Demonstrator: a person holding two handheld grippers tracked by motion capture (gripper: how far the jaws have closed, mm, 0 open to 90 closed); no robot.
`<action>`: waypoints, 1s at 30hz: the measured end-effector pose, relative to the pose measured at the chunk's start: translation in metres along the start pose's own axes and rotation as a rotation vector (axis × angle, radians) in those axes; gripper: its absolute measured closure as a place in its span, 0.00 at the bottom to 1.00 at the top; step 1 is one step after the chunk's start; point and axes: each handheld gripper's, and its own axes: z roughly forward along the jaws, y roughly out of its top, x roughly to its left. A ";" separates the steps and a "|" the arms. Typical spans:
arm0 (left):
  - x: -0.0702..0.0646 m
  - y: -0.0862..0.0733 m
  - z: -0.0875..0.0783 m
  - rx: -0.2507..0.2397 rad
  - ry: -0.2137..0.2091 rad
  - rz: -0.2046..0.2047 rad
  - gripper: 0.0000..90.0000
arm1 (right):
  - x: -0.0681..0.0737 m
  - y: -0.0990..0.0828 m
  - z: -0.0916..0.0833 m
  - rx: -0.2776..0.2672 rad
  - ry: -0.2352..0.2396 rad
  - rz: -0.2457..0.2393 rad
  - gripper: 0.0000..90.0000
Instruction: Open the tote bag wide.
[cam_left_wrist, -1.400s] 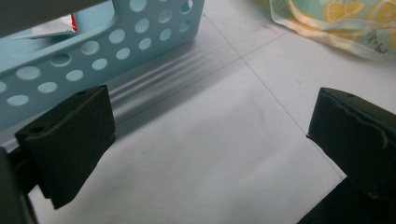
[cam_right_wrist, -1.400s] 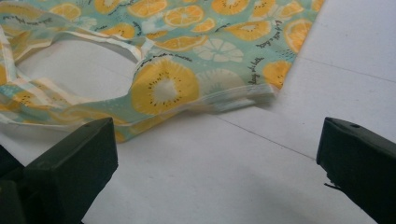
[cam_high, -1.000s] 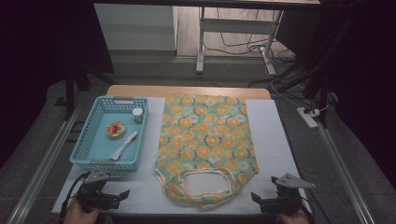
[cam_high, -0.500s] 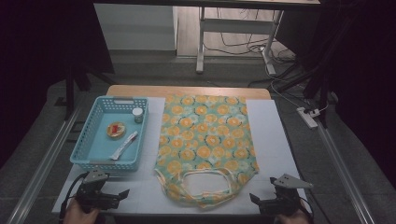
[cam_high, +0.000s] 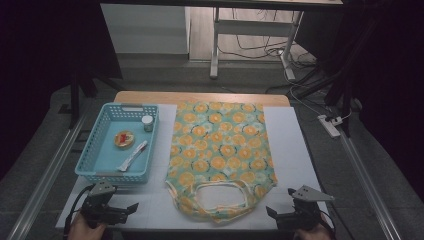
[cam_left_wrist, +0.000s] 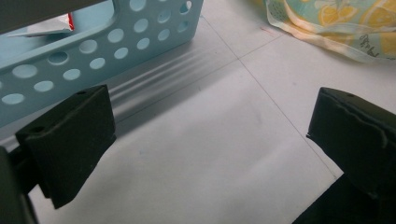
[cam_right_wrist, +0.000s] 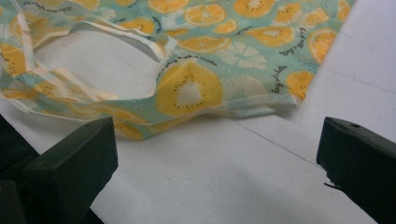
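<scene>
A teal tote bag with an orange-slice print (cam_high: 220, 150) lies flat in the middle of the white table mat (cam_high: 295, 150), its handles (cam_high: 220, 197) toward the near edge. My left gripper (cam_high: 134, 207) rests at the near left, just in front of the blue basket (cam_high: 100, 175), jaws wide apart over bare mat (cam_left_wrist: 205, 154). My right gripper (cam_high: 270, 211) sits at the near right, open, pointing at the bag's bottom corner (cam_right_wrist: 275, 100); nothing lies between its jaws. The bag's edge (cam_left_wrist: 327, 28) appears at the upper right of the left gripper view.
The perforated blue basket (cam_left_wrist: 93, 46) holds a small white-capped jar (cam_high: 147, 122), a round red-and-yellow item (cam_high: 124, 138) and a white sachet (cam_high: 132, 155). A wooden table edge (cam_high: 200, 97) runs along the back; metal rails (cam_high: 45, 170) flank the mat.
Both grippers have slid slightly toward the near edge of the table; the bag and basket have not moved.
</scene>
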 end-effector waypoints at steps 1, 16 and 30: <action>0.000 0.000 0.000 0.001 -0.001 0.000 0.01 | 0.000 0.001 0.000 -0.001 0.001 -0.006 0.00; 0.000 0.000 0.001 0.006 0.000 0.000 0.01 | 0.016 0.016 0.010 0.018 0.069 -0.058 0.00; 0.000 0.000 0.001 0.008 -0.002 0.005 0.01 | 0.033 0.028 0.023 0.035 0.131 -0.079 0.00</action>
